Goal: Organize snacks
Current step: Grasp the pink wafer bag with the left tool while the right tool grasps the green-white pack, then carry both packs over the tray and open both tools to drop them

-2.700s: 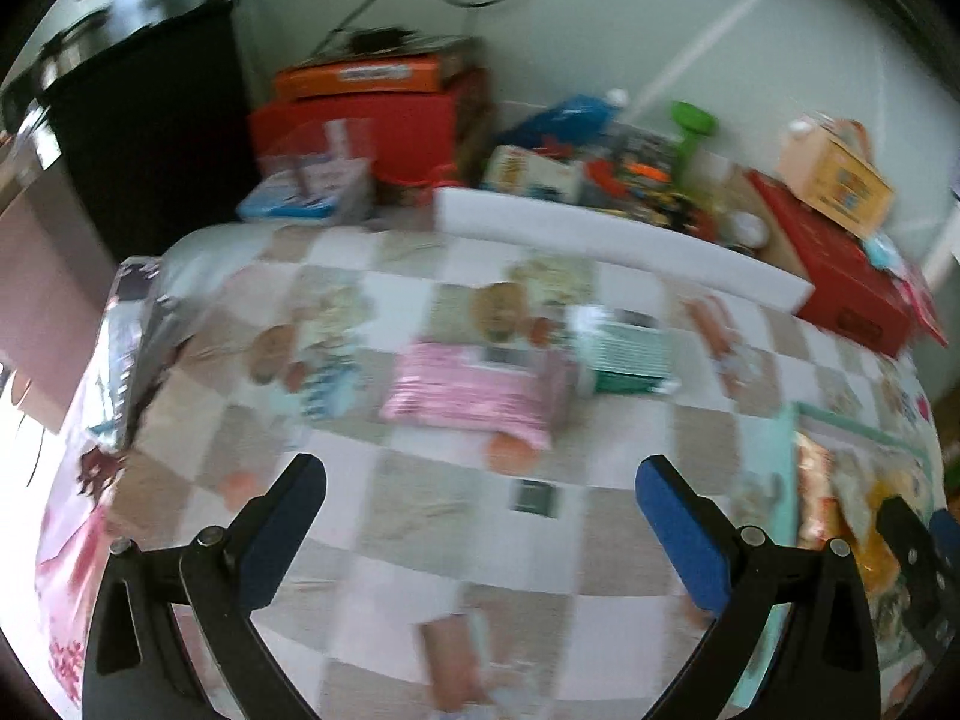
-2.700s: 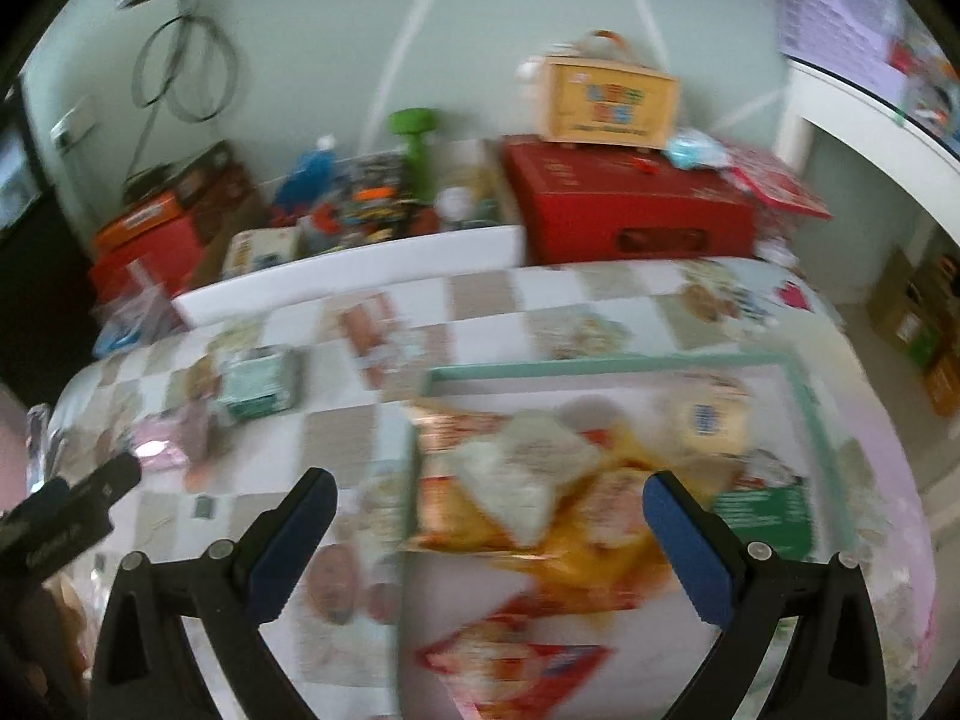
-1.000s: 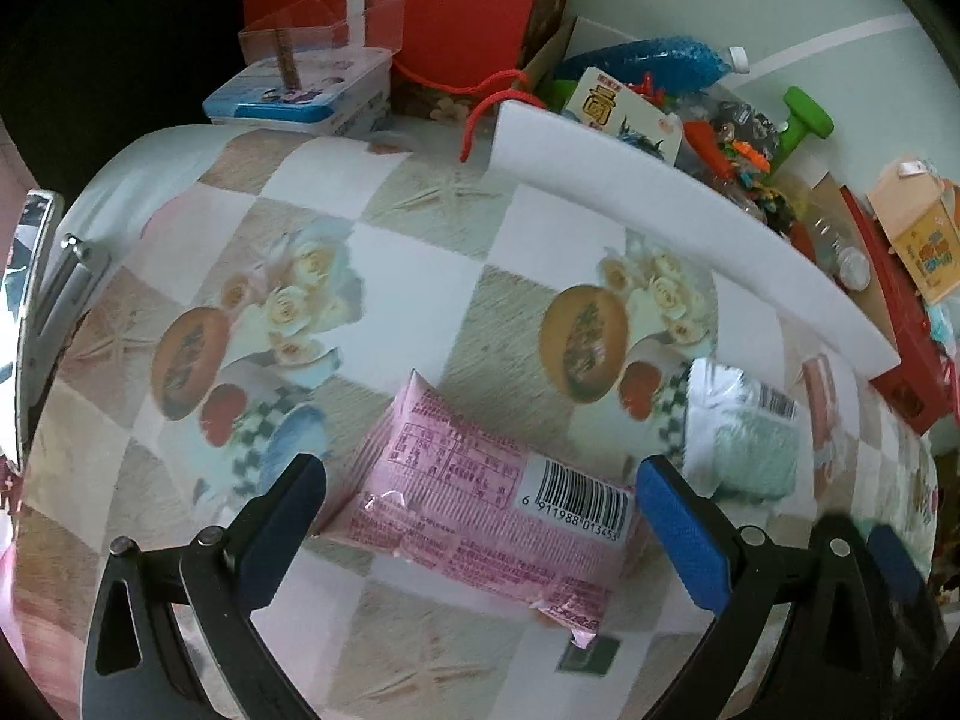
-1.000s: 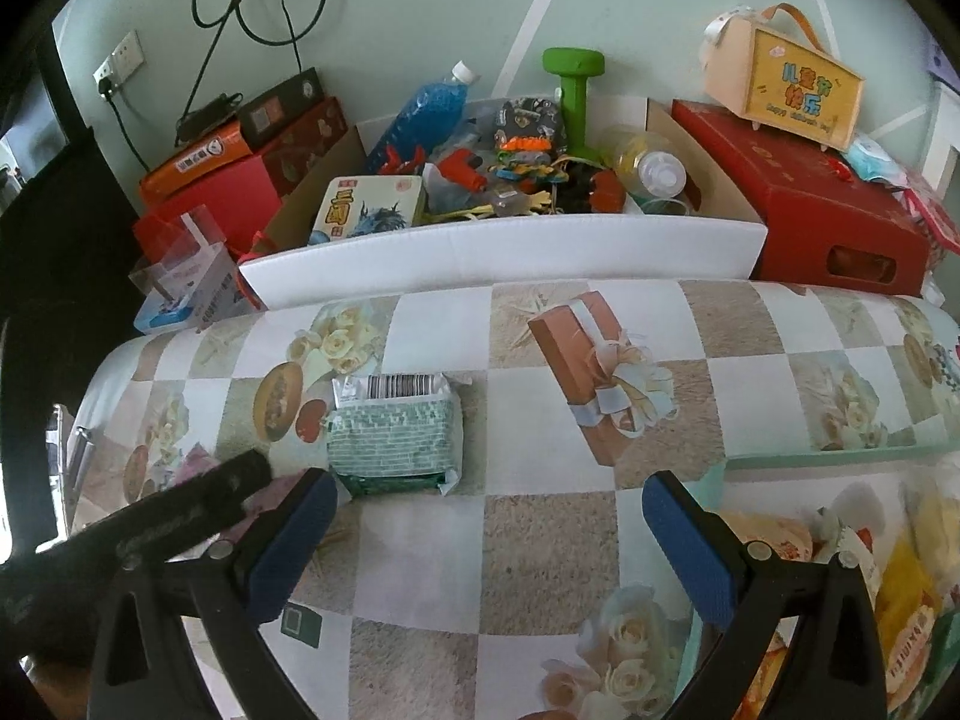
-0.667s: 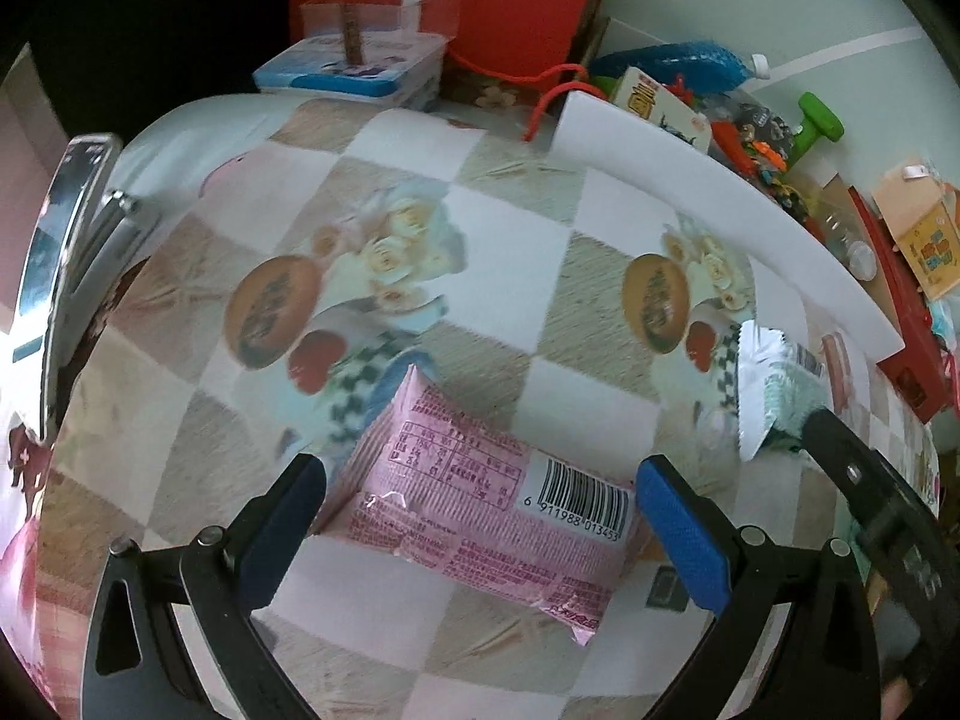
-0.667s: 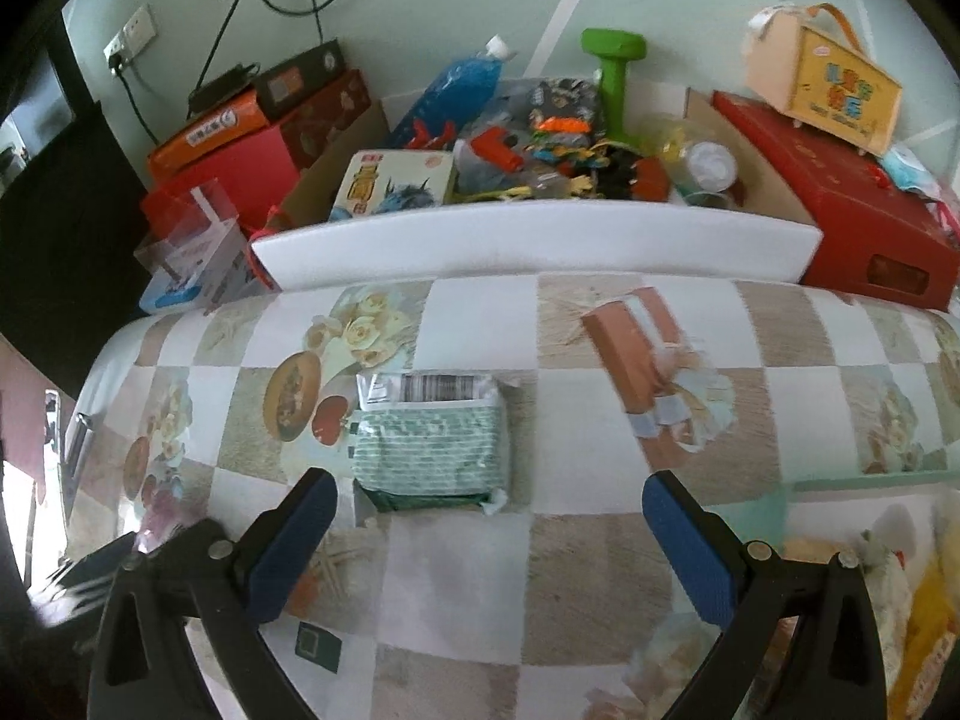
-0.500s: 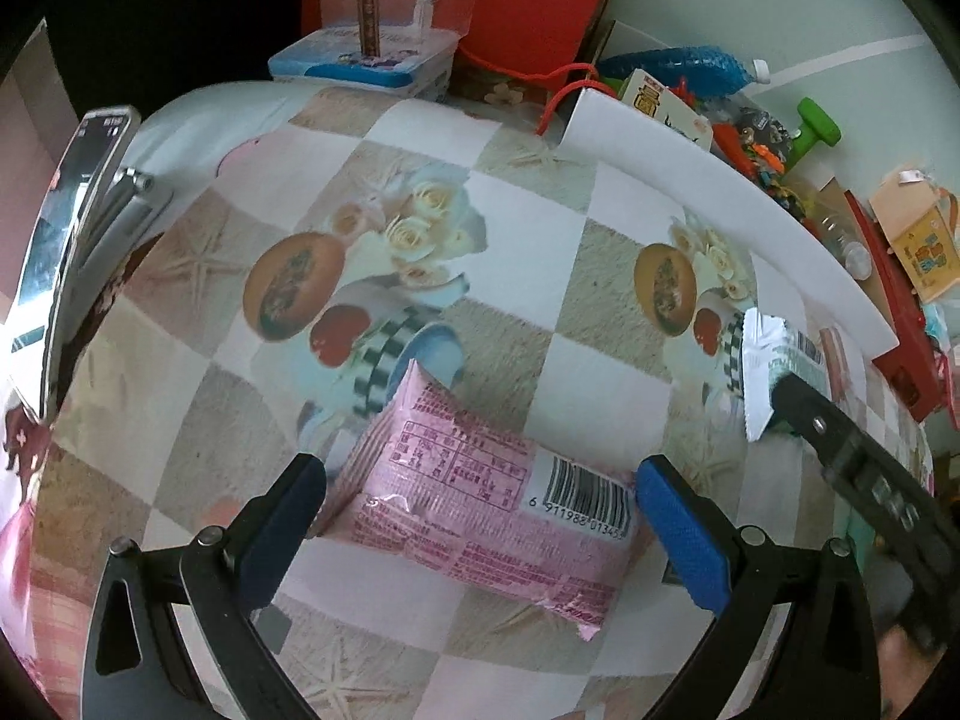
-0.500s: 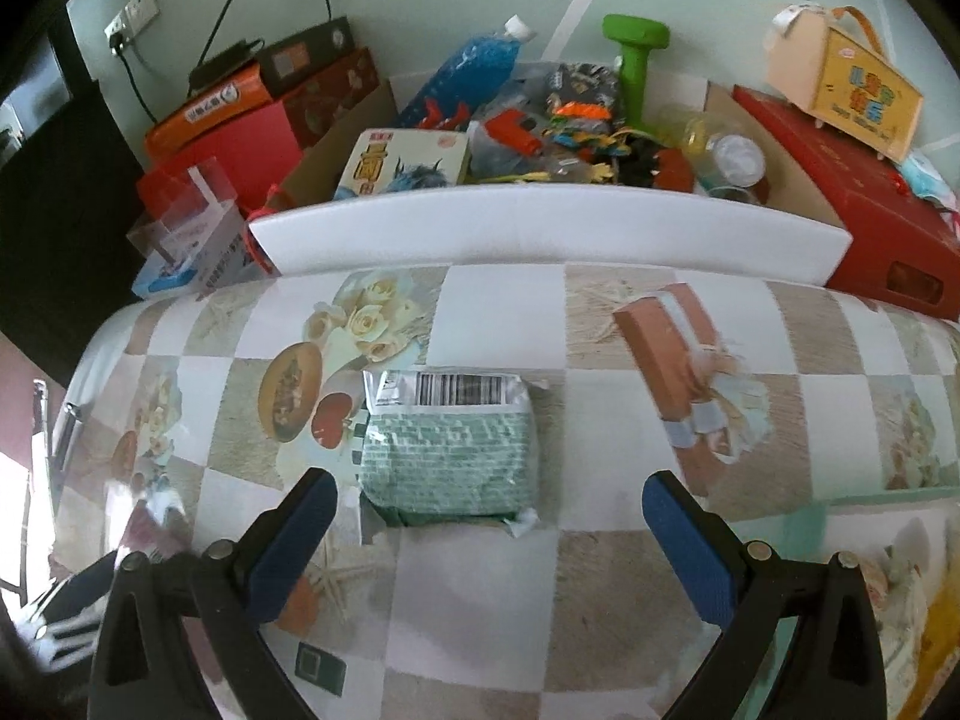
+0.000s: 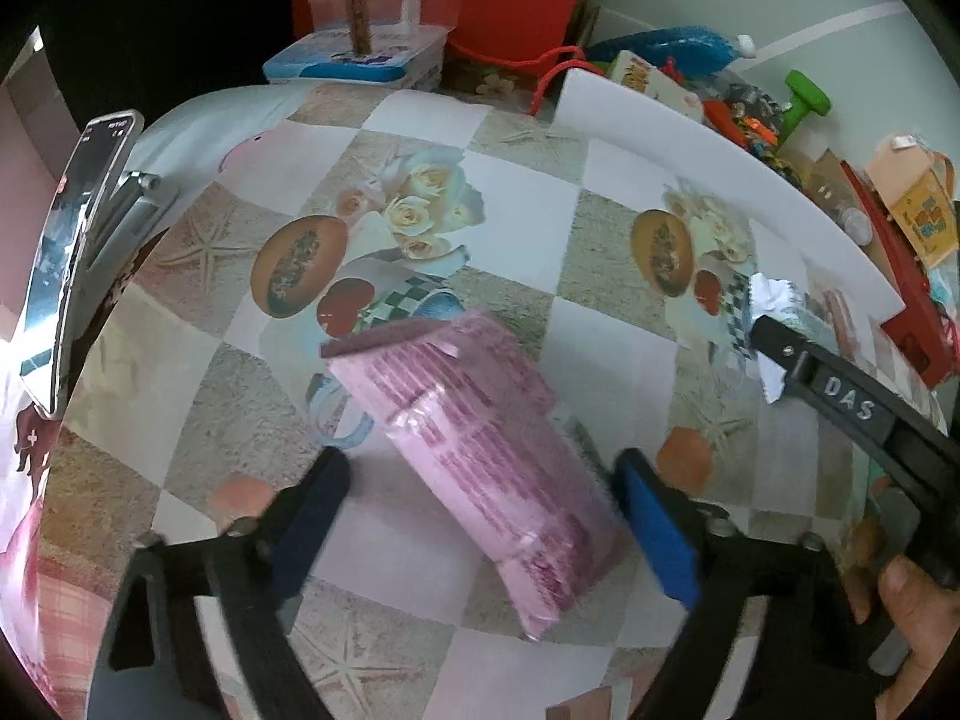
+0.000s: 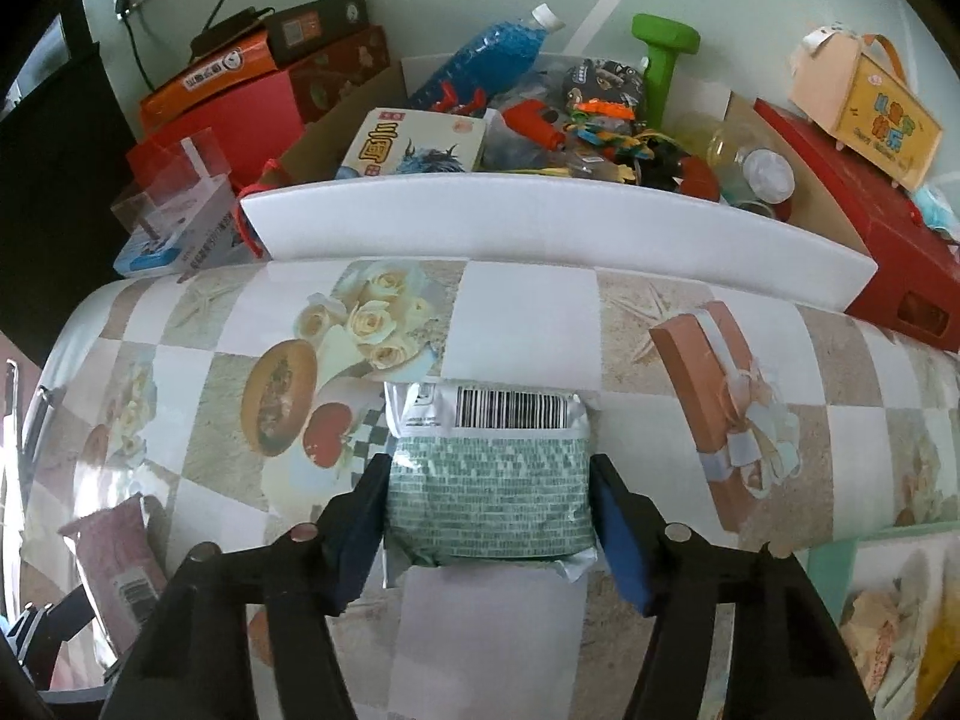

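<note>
Both claws closing around snack packets

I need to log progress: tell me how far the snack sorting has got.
Done: several snacks already lie in the green tray. In hand: the right gripper is closing around the green packet, and the left gripper around the pink packet. Left: carrying both to the tray.

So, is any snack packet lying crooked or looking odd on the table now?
Yes: the pink packet sits skewed between the closing left gripper, one end tipped up off the tablecloth. The green packet lies flat and square in the closing right gripper.
</note>
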`<state>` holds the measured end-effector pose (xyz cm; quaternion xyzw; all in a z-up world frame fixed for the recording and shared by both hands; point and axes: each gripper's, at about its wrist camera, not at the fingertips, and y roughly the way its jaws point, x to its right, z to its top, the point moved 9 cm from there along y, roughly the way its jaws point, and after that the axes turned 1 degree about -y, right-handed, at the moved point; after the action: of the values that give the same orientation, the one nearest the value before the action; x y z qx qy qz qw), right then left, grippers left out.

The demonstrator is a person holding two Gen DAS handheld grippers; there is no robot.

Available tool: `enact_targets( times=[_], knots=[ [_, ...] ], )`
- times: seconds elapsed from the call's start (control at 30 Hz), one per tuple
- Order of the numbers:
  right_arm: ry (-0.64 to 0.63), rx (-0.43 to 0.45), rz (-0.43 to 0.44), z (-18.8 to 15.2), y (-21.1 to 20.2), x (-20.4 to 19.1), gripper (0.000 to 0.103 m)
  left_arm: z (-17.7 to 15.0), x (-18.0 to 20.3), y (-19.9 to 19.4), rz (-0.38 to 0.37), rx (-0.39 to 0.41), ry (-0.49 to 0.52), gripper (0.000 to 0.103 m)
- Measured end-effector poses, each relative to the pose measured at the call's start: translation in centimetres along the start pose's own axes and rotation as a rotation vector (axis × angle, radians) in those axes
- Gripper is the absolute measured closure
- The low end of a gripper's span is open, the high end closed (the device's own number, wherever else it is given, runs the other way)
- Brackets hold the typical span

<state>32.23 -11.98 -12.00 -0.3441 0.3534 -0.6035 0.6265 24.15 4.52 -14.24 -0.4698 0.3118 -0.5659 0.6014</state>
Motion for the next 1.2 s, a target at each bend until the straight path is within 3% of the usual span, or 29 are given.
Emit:
enact_targets(
  times=[0.1, 0.3, 0.6, 1.03, 1.2],
  knots=[
    [-0.004, 0.003, -0.003, -0.7, -0.4, 0.1, 0.039, -0.3, 0.6, -0.4, -0.016, 0.011, 0.018, 0.046],
    [-0.005, -0.005, -0.015, -2.6, -1.4, 0.5, 0.039, -0.8, 0.8, -0.9, -0.057, 0.012, 0.005, 0.060],
    [0.033, -0.041, 0.014, -6.3, -4.0, 0.6, 0.042, -1.8, 1.2, -2.3, -0.081, 0.001, -0.001, 0.062],
    [0.134, 0.013, 0.032, -11.1, -11.5, 1.4, 0.042, -3.4, 2.8, -7.5, -0.146, 0.074, 0.025, 0.062],
    [0.169, 0.060, 0.006, -12.7, -14.6, 3.1, 0.042, -4.5, 5.8, -9.5, -0.206, 0.105, 0.085, 0.062]
  ],
)
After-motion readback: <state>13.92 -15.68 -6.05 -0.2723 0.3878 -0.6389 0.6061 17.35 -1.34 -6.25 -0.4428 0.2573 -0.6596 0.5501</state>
